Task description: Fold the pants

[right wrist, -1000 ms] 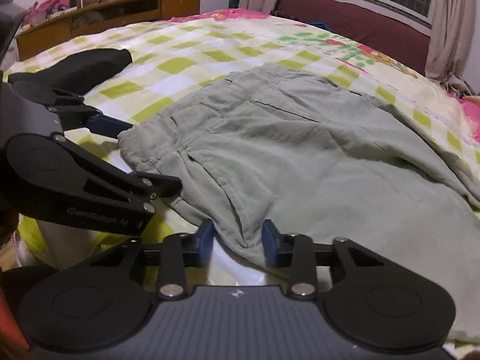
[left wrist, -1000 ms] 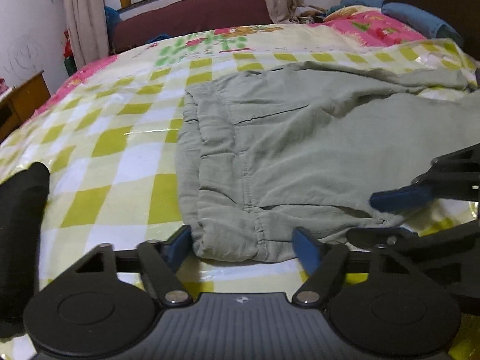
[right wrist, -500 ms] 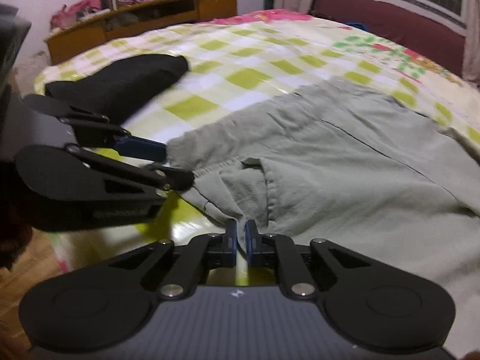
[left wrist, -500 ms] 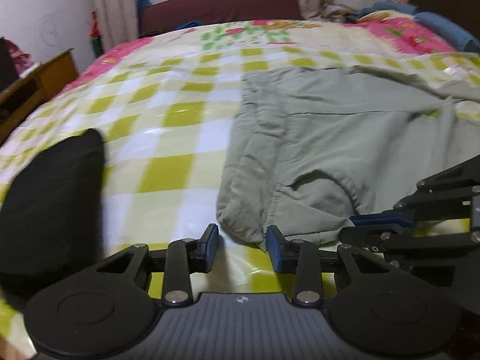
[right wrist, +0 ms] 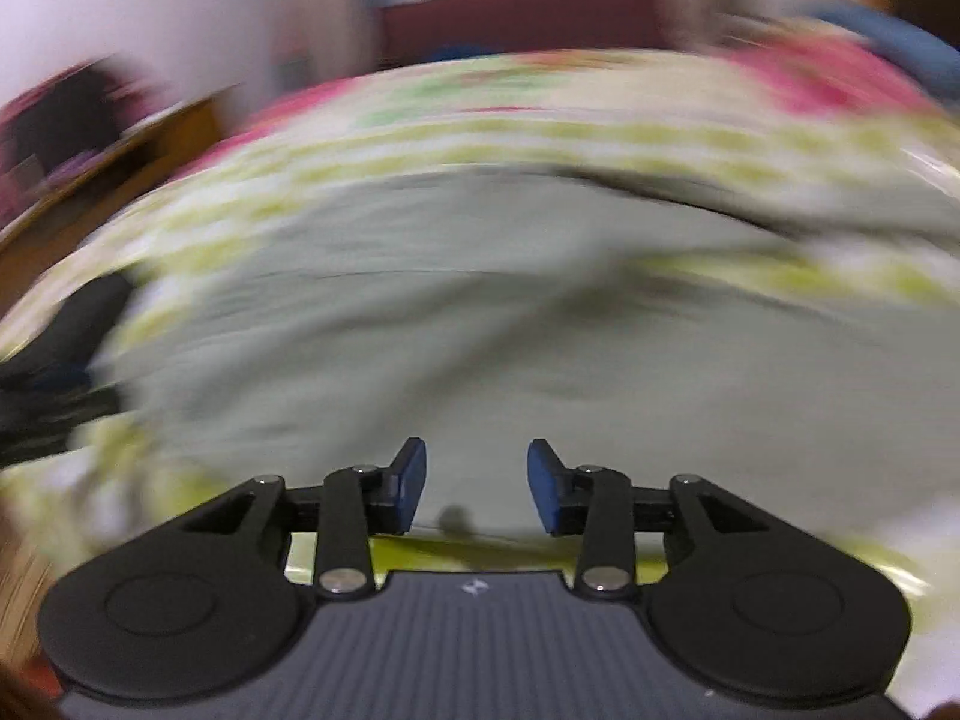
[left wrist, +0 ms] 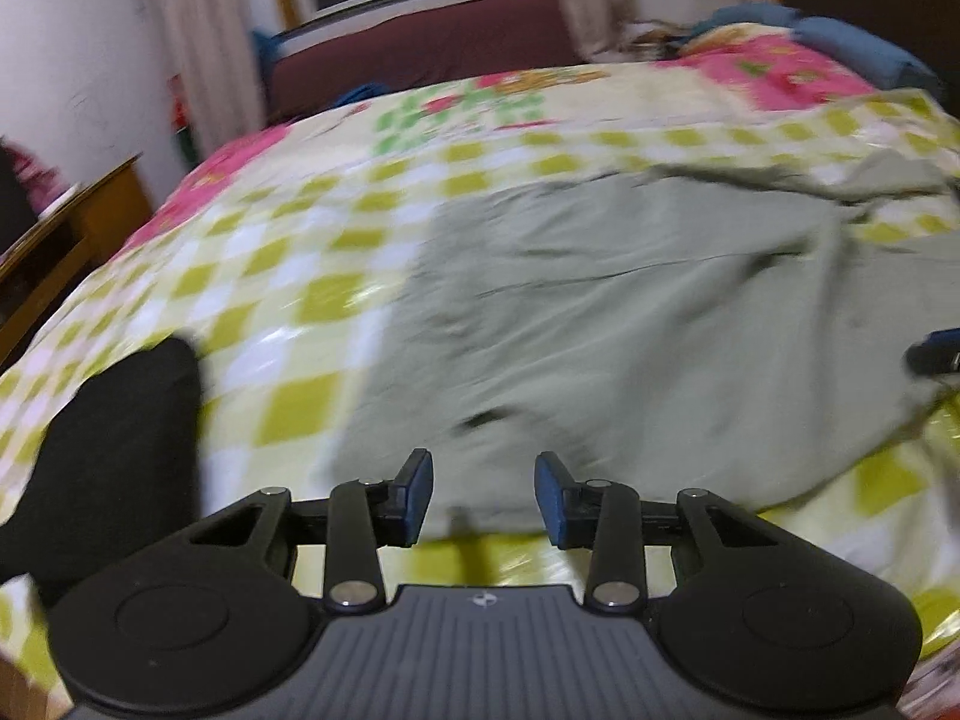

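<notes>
- The pants [left wrist: 630,324] are lying spread across the bed [left wrist: 288,276], filling its middle and right side in the left wrist view.
- A dark bundle [left wrist: 114,456] is resting on the bed to the left of the pants, apart from them.
- The left gripper [left wrist: 483,495] is hovering at the near edge of the pants, with cloth lying in the gap between its pads.
- The right gripper [right wrist: 477,486] is hovering over the near edge of the pants too, further right.
- A wooden cabinet [left wrist: 66,240] is standing left of the bed.
- Pillows [left wrist: 840,48] are sitting at the far right, behind the pants.
</notes>
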{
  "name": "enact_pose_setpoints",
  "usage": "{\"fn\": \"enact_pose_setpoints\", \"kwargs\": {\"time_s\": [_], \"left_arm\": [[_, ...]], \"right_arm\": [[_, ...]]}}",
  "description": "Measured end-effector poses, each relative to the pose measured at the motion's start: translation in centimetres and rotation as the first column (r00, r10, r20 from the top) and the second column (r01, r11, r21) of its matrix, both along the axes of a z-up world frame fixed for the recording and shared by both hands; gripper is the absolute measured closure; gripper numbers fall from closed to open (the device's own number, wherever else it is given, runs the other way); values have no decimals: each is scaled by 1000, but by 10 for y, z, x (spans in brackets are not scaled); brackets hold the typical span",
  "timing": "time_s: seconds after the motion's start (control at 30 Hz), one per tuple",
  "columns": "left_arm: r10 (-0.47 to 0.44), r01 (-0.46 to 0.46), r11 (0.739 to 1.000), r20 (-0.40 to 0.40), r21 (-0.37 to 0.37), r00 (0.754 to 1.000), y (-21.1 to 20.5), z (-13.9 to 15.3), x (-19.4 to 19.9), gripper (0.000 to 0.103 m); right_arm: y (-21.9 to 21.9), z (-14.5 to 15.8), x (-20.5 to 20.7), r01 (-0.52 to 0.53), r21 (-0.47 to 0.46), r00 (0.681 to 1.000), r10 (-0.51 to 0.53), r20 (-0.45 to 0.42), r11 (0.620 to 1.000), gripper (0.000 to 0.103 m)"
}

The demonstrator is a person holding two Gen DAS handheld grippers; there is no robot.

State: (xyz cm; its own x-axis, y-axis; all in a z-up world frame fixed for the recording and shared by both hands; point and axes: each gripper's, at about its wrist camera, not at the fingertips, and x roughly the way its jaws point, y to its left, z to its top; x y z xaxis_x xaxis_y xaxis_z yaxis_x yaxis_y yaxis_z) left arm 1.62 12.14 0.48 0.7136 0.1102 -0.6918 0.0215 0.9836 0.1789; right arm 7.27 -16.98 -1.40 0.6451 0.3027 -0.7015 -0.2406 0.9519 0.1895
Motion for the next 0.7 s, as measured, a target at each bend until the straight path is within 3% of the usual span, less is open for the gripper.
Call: {"fn": "enact_pose_setpoints", "kwargs": {"time_s": [0.07, 0.2, 0.3, 0.43, 0.53, 0.67, 0.7], "left_arm": [[-57, 57, 998, -10, 0, 998, -30, -3, 14, 51], [-175, 174, 984, -38, -39, 984, -87, -18, 44, 50], [-239, 236, 970, -58, -54, 969, -123, -29, 63, 50], [-288, 285, 957, -63, -54, 955, -157, -38, 75, 50], [-312, 307, 949, -69, -73, 948, -170, -41, 78, 47], [-317, 313, 948, -71, -65, 946, -184, -44, 79, 47], [-315, 311, 948, -70, -62, 947, -185, -43, 80, 47]], "right_arm": [[-61, -5, 7, 188, -14, 982, -189, -24, 982, 65], [-170, -8, 11, 503, 22, 864, -502, -27, 864, 60], [-221, -13, 16, 616, 84, 787, -615, -38, 783, 59], [-261, -23, 27, 708, 211, 702, -703, -114, 674, 59], [-267, -27, 31, 726, 237, 680, -725, -107, 646, 59], [-273, -37, 46, 717, 265, 685, -723, -92, 645, 60], [-277, -38, 47, 720, 285, 679, -726, -106, 632, 75]]}}
